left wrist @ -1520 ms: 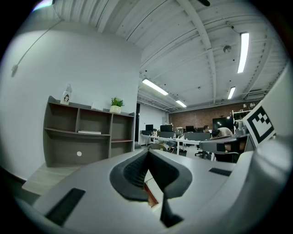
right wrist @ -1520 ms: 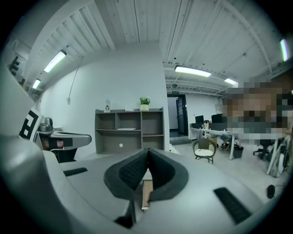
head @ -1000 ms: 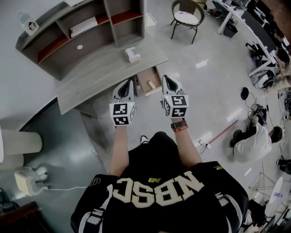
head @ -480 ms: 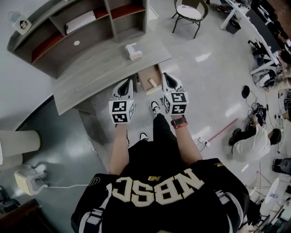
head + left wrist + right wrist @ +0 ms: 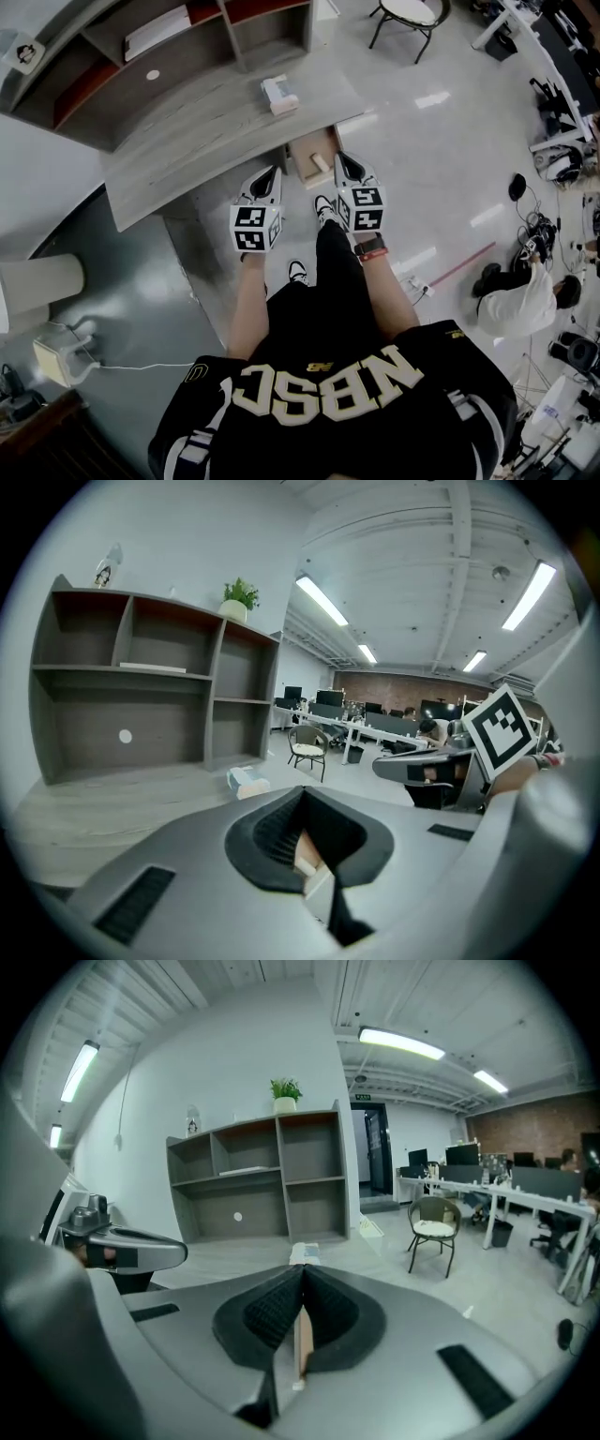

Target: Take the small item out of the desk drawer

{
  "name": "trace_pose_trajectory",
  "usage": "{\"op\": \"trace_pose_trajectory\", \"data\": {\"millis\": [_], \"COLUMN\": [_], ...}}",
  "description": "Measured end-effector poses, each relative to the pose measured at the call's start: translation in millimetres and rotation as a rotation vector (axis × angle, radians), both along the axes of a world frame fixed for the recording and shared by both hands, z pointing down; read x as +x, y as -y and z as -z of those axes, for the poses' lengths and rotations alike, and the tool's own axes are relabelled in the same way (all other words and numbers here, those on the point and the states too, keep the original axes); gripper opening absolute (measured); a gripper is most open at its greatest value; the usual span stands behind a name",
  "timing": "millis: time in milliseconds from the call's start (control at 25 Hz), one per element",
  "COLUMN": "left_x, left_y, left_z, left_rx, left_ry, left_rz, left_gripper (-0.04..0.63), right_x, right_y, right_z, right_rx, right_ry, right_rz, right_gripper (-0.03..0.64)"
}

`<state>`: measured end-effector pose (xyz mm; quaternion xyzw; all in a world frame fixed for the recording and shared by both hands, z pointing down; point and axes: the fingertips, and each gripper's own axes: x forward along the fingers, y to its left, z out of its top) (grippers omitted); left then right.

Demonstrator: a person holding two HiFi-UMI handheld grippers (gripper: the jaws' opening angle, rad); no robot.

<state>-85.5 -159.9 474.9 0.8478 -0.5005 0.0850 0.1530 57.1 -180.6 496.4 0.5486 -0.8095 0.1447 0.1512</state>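
Observation:
Under the front edge of the grey desk (image 5: 216,141) a wooden drawer (image 5: 307,147) stands pulled out. A small pale item (image 5: 320,163) lies inside it. My left gripper (image 5: 271,175) hovers just left of the drawer and its jaws meet at the tip, shut and empty. My right gripper (image 5: 340,161) hovers at the drawer's right edge, also shut and empty. In the left gripper view the left gripper (image 5: 302,793) points over the desk top. In the right gripper view the right gripper (image 5: 303,1275) shows a strip of the wood between its closed jaws.
A tissue box (image 5: 279,94) sits on the desk in front of the shelf unit (image 5: 141,47). My shoe (image 5: 324,209) is on the floor below the drawer. A chair (image 5: 410,13) stands far right, a person (image 5: 520,292) sits on the floor, and a white device (image 5: 59,359) lies at left.
I have stepped toward the desk. Both grippers have come down and nearer to the open drawer. Their jaws look the same as before.

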Motion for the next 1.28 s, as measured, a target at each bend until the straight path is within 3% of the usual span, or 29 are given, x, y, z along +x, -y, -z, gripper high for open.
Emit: {"op": "trace_pose_trajectory", "data": {"millis": [320,840,1040,1280], "left_x": [20.1,25.4,25.3,24.0], "left_y": [4.6,18.7,28.3,46.0], "left_z": [-47.7,-121.4,-145.3,-160.4], "left_rx": [-0.127,-0.299,-0.360,-0.347], "left_ry": [0.010,-0.011,-0.072,-0.078], "left_rz": [-0.050,-0.053,-0.002,0.062], "left_gripper": [0.011,0.012,0.012,0.012], "right_x": [4.1,2.6,4.8,8.9], "right_y": [5.9,20.7,33.0,36.5], "right_z": [-61.1,-152.2,-178.1,-216.0], "right_rx": [-0.153,-0.347,-0.384,-0.446], "right_ry": [0.012,0.019,-0.008,-0.071], "right_rz": [0.036,0.089,0.101,0.141], "right_gripper": [-0.005,-0.003,-0.003,0.017]}}
